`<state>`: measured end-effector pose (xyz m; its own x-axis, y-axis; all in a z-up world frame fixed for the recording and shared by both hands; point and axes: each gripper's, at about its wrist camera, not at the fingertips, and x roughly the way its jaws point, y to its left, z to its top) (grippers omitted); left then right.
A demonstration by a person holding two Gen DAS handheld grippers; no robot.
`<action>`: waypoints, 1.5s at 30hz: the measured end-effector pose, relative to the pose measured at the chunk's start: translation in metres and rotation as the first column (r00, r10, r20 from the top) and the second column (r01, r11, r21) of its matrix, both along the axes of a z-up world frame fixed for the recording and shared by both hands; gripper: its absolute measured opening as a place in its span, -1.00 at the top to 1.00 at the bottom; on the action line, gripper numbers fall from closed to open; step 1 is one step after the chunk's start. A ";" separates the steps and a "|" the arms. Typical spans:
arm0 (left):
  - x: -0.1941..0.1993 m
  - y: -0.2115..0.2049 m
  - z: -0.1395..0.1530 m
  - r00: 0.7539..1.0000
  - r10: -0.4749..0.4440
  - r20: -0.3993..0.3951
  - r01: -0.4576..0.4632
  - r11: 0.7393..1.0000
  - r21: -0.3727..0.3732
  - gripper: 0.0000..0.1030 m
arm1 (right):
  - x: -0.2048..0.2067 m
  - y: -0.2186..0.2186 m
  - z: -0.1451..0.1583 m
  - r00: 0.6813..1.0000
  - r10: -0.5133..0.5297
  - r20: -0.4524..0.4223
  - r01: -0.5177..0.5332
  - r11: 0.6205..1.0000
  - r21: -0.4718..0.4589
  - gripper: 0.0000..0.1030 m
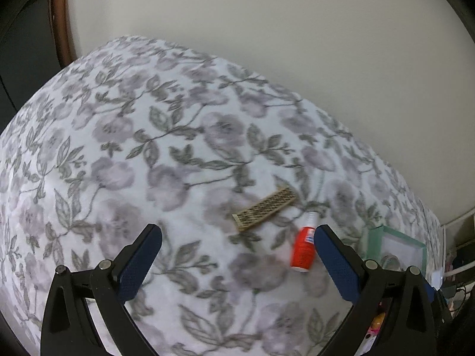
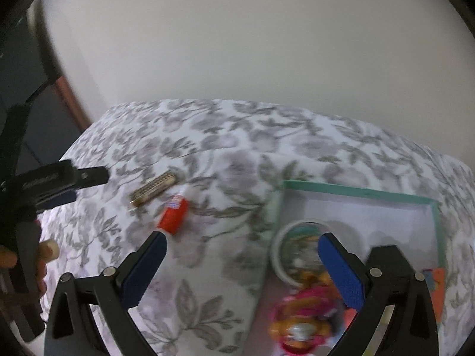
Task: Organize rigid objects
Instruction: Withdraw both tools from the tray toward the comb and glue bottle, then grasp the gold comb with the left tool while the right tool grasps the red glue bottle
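An orange glue bottle [image 1: 302, 249] with a white tip lies on the floral cloth, just inside my left gripper's right finger. A tan patterned comb-like strip [image 1: 265, 209] lies beyond it. My left gripper [image 1: 237, 231] is open and empty above the cloth. In the right wrist view the bottle [image 2: 173, 215] and strip [image 2: 154, 188] lie ahead left. My right gripper [image 2: 240, 238] is open and empty, over the left edge of a green-rimmed tray [image 2: 356, 191] that holds a round tin [image 2: 292, 249] and a pink toy [image 2: 302, 320].
The floral cloth [image 1: 133, 148] covers the whole surface up to a pale wall. The tray's corner [image 1: 394, 237] shows at the right of the left wrist view. The left gripper and the hand holding it [image 2: 44, 184] appear at the left of the right wrist view.
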<state>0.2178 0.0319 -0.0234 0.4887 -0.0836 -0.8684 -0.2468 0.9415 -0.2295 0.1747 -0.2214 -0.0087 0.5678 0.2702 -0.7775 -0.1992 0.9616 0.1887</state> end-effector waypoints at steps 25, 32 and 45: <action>0.015 0.025 -0.041 0.999 0.007 -0.041 -0.012 0.991 -0.134 -0.98 | 0.017 0.079 -0.049 0.994 0.087 -0.073 -0.087 0.996 -0.006 -0.98; 0.021 0.013 -0.052 1.000 -0.023 -0.003 0.023 0.995 -0.098 -0.98 | 0.030 0.098 -0.055 0.993 0.092 -0.071 -0.097 0.992 -0.076 -0.87; 0.028 -0.008 -0.052 0.993 -0.084 0.082 0.087 0.996 -0.035 -0.98 | 0.053 0.109 -0.062 0.997 0.049 -0.064 -0.058 0.988 -0.142 -0.56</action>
